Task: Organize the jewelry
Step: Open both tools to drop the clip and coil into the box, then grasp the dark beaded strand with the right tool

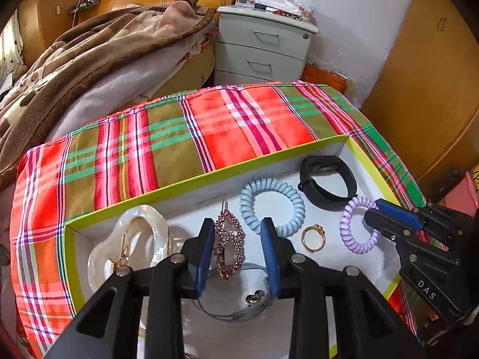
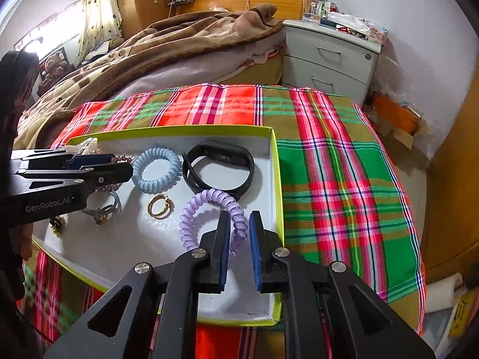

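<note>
Ring (image 1: 313, 238) lies in box (image 1: 191, 182) between hair ties (image 1: 358, 225).

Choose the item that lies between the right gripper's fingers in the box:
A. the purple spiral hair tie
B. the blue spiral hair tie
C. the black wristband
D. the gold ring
A: in the right wrist view the purple spiral hair tie runs between the right gripper fingers.

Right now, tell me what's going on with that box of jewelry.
A person is sorting jewelry in a white box with a yellow-green rim on a plaid cloth. The left tongs stand open around a beaded hair clip lying in the box. The right tongs straddle the purple coil hair tie, not pressing it. A blue coil tie, black wristband and gold ring lie between.
</note>
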The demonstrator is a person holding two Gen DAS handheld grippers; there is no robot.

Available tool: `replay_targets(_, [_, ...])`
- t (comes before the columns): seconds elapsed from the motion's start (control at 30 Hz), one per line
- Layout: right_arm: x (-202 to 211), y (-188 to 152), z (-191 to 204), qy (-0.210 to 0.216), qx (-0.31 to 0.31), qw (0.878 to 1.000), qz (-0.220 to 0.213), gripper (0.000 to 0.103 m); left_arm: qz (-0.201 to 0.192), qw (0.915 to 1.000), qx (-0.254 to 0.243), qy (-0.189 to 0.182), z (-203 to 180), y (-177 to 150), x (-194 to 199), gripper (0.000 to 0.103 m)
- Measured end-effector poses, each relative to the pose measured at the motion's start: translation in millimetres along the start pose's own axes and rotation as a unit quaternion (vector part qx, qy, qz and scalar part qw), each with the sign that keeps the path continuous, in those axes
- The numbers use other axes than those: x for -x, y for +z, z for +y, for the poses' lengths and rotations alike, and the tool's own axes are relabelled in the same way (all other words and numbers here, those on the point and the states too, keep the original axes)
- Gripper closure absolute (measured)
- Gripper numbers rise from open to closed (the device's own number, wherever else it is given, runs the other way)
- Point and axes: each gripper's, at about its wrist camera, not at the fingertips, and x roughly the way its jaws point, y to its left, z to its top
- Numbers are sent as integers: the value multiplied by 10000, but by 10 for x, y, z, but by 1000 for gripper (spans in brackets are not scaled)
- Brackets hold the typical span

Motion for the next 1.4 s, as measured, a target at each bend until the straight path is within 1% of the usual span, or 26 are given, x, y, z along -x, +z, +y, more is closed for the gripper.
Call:
replay_targets(0.3, [55,-3,-15,11,-46,10000,-75,84,-90,10000,-30,-7,-36,-31,98,65])
replay_targets(0.4, [110,-11,-14,1,-68,9999,-140,80,-122,9999,-14,13,-51,-51,154,65])
replay_targets(0.43, [131,-11,-15,16,-77,9998,-168,77,-150,9999,-30,40,-63,-66,185,64])
replay_targets(0.6, [250,-32,-4,47,-178,9994,-306,76,-281,9995,-103,-76,-140,-121,354,63])
replay_targets(0.93, [514,-154,43,97,-285,9982,-525,76,-486,9986,-197,-117,-302,-347,684,63])
replay_targets(1.1, [692,-269,60,172,-342,9970,-677,76,-653,9978,-113,-99,-362,-513,867,63])
replay_targets(1.33, [865,-481,68,231,-453,9957,-778,76,-763,9970,-34,-106,-420,-773,1031,63])
replay_targets(1.4, [902,-552,66,261,-476,9955,-773,76,-770,9969,-9,-170,-427,-840,1054,63])
